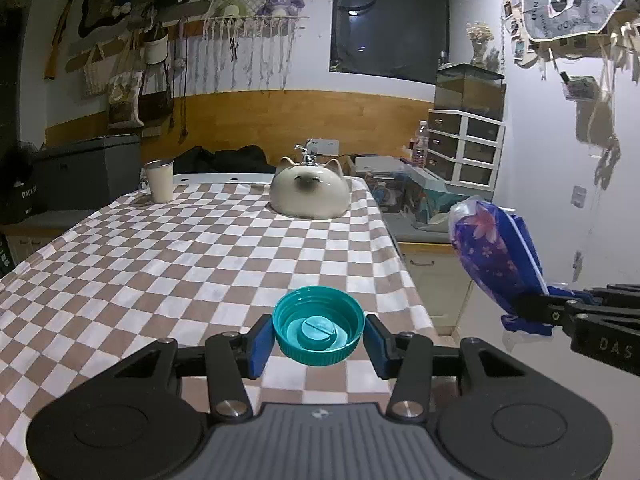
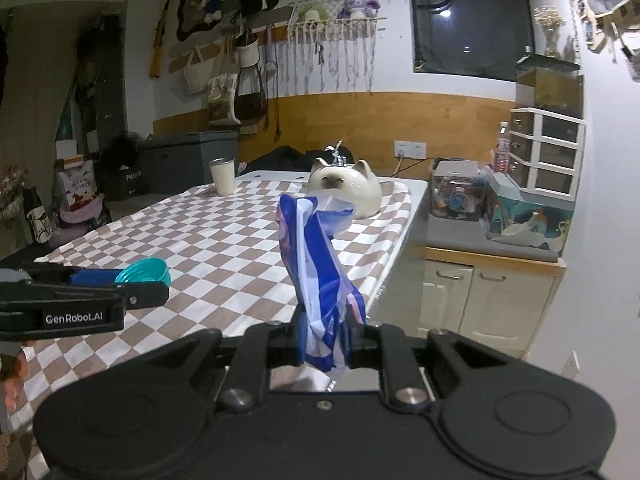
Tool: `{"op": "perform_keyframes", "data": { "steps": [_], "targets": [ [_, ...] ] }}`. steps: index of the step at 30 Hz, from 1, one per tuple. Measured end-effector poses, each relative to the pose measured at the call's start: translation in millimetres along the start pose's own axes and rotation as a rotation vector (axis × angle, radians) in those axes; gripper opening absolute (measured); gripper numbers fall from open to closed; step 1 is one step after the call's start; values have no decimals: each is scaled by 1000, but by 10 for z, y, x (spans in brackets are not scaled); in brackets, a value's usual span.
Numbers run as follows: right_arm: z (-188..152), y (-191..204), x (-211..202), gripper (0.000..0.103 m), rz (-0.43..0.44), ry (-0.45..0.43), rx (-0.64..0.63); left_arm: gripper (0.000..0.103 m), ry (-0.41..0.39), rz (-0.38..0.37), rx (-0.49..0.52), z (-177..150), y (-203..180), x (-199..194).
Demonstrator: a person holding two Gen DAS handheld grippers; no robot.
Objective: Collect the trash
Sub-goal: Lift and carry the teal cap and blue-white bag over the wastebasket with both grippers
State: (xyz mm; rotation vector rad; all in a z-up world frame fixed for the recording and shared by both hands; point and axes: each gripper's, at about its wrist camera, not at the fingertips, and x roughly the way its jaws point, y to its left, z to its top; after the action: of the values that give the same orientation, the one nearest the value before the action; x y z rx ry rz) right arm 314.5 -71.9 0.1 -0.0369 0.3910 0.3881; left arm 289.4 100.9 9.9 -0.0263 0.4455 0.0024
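Two pieces of trash are in hand, one per gripper. The teal bottle cap, open side up with a raised round plug showing inside it and nothing else, sits between the blue pads of the left gripper, whose jaws stand partly apart and clamp the cap at its sides, holding it above the near part of the checkered tablecloth. The blue wrapper, crumpled, printed with pink blossoms, stands upright from the right gripper, whose jaws are nearly closed and pinch its lower end; it hangs in the air past the right edge of the table. The two grippers are side by side, apart from each other.

On the table stand two things, both at the far end: one cream cup with a metal rim, contents not visible, at the far left, and one dome-shaped ceramic cat at the far right.

Beyond the table, on a low cabinet, stand one white drawer unit with a glass tank on top, one plastic bottle, and a clear box packed with small colourful items.
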Motion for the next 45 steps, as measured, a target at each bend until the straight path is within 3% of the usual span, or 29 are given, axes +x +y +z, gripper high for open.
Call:
{"op": "perform_keyframes", "data": {
  "steps": [14, 27, 35, 45],
  "targets": [
    [-264, -460, -722, 17, -61, -29, 54, 49, -9, -70, 30, -199, -657, -334],
    [-774, -1104, -1236, 17, -155, 8, 135, 49, 42, -190, 105, -473, -1542, -308],
    [-1132, -1498, -1331, 17, -205, 69, 197, 49, 136, -267, 141, -748, -2021, -69],
    [-1651, -1838, -1014, 17, -202, 229, 278, 49, 314, -306, 168, -1231, -2362, 467]
  ]
}}
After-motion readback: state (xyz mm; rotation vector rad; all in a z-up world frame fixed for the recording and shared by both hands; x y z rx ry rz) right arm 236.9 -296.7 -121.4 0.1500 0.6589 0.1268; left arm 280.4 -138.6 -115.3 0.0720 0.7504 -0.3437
